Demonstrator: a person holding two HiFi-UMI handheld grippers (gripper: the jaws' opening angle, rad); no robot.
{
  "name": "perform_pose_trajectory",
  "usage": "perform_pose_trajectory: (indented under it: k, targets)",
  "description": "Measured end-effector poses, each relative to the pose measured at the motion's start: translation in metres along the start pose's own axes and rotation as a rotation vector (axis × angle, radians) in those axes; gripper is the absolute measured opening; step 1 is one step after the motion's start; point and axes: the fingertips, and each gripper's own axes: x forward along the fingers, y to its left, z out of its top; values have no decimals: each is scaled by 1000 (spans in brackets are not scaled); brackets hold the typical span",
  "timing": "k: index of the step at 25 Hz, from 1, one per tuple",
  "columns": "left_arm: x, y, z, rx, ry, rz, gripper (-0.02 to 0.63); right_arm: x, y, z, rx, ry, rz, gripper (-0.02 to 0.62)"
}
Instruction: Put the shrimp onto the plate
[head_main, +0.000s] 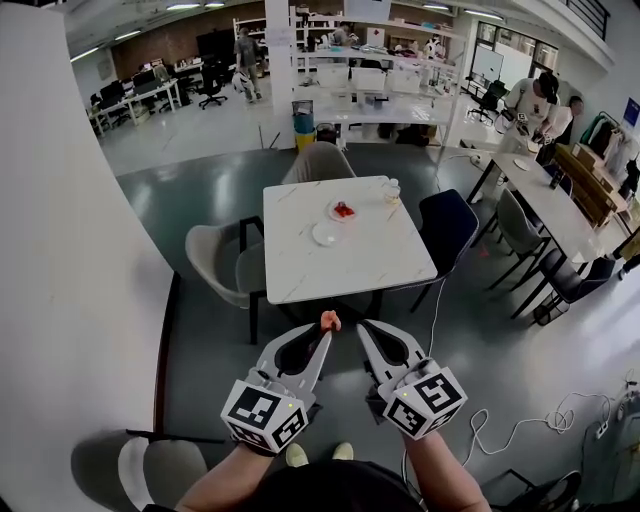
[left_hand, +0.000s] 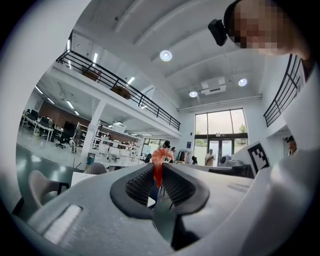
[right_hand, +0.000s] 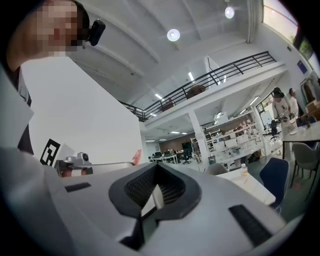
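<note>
Overhead, the white square table (head_main: 340, 262) stood well ahead of the person, on the grey floor, with both grippers held in the air short of its near edge. Around it were a beige chair (head_main: 213, 262) on the left, another beige chair (head_main: 318, 160) at the far side and a dark blue chair (head_main: 447, 225) on the right.

The left gripper (head_main: 325, 336) pointed toward the table, its jaws clamped on the shrimp (head_main: 330, 321). In the left gripper view the shrimp (left_hand: 158, 164) stood upright between the ribbed pads, its orange body pinched at the jaw tips and its curled end sticking out above them. The right gripper (head_main: 362, 330) was just beside the left one, its tip close to the shrimp but apart from it. Its own view showed the jaws (right_hand: 156, 167) brought together at the tips with nothing between them.

On the table lay an empty white plate (head_main: 326, 234) near the middle. Just beyond it sat a second plate (head_main: 343, 211) with red pieces on it, too small to make out. A small bottle (head_main: 393, 190) stood near the far right corner. The shrimp was thus off the table, well apart from both plates.
</note>
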Motion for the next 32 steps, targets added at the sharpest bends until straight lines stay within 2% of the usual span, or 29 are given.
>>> perform_pose_trajectory:
  k: [5, 21, 26, 32]
  targets:
    - [7, 0, -4, 9, 7, 8, 58, -5, -7, 5, 6, -28, 4, 2]
    - [42, -5, -19, 10, 15, 48, 58, -10, -45, -4, 18, -11, 33, 2]
    - [54, 9, -16, 0, 10, 43, 58, 6, -55, -5, 22, -1, 22, 2]
    - [81, 54, -17, 4, 16, 37, 58, 54, -73, -10, 21, 13, 8, 2]
